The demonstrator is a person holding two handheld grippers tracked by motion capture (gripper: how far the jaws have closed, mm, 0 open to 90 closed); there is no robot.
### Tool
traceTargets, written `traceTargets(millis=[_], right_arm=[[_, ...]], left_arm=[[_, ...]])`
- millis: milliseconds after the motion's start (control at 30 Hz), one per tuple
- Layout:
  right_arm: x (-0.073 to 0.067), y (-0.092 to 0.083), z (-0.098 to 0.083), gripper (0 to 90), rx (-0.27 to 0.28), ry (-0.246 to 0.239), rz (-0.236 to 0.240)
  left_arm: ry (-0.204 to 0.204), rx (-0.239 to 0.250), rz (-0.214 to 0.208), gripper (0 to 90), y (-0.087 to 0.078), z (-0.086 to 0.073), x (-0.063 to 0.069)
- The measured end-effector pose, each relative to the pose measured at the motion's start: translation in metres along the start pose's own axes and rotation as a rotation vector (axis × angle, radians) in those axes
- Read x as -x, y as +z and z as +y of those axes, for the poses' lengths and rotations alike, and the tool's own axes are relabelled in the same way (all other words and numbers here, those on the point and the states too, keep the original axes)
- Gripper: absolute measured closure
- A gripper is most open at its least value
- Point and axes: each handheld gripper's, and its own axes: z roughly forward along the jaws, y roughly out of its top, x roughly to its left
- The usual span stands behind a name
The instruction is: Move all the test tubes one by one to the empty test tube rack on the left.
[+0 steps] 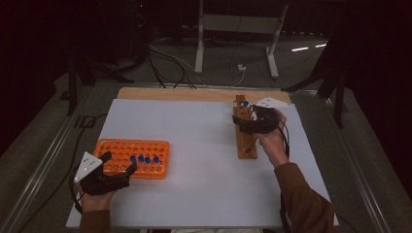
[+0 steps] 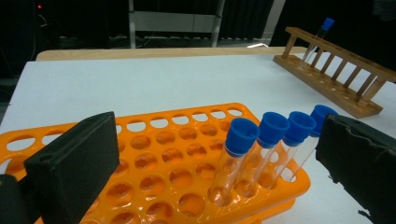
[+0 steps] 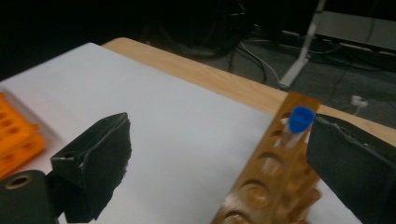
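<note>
Our left tongs (image 1: 119,162) stand wide open with nothing gripped, hovering at the near edge of the orange rack (image 1: 132,158), where four blue-capped tubes (image 2: 261,156) stand in a row. Our right tongs (image 1: 248,120) gape open around the wooden rack (image 1: 244,136) on the tabletop (image 1: 194,145), whose single capped tube (image 3: 298,125) sits ungripped beside one jaw.

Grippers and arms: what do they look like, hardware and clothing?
Both are black handheld units. The left gripper and right gripper each carry a pale grey three-cornered plate with dark dots. The jaws are broad, black, foam-like blocks with ragged edges. Black cables trail from each. The person wears brown sleeves.
</note>
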Motion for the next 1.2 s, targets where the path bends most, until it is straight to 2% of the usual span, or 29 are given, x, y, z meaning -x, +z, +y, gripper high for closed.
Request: traceTargets(millis=[167, 300, 433, 533, 667, 767, 833, 933, 1033, 1200], right_arm=[[0.012, 0.015, 0.002, 10.8, -0.036, 0.015, -0.044], [0.025, 0.027, 0.0, 16.6, -0.054, 0.054, -0.078], [0.035, 0.041, -0.003, 30.4, -0.077, 0.083, -0.096], [0.039, 0.05, -0.007, 45.7, -0.079, 0.094, -0.101], [0.041, 0.059, -0.01, 57.7, -0.083, 0.102, -0.106], [0.043, 0.065, -0.012, 63.3, -0.099, 0.091, -0.119], [0.044, 0.068, -0.012, 64.0, -0.1, 0.107, -0.124], [0.043, 0.072, -0.011, 68.4, -0.103, 0.103, -0.126], [0.04, 0.077, -0.01, 72.3, -0.129, 0.078, -0.144], [0.04, 0.077, -0.009, 76.1, -0.142, 0.067, -0.173]], left_arm=[[-0.007, -0.001, -0.006, 0.7, 0.001, -0.001, -0.001], [-0.007, -0.006, -0.007, 0.7, 0.001, -0.001, -0.001], [-0.008, -0.006, -0.01, 0.7, 0.001, -0.001, -0.001], [-0.012, -0.004, -0.012, 0.7, 0.001, -0.002, -0.002], [-0.017, 0.0, -0.012, 0.7, 0.001, -0.002, -0.003], [-0.019, 0.001, -0.012, 0.7, 0.0, -0.002, -0.004], [-0.022, 0.001, -0.012, 0.7, 0.0, -0.002, -0.004], [-0.026, 0.0, -0.013, 0.7, 0.0, -0.003, -0.005], [-0.026, -0.001, -0.014, 0.7, 0.0, -0.003, -0.005], [-0.026, 0.001, -0.017, 0.7, 0.001, -0.003, -0.004]])
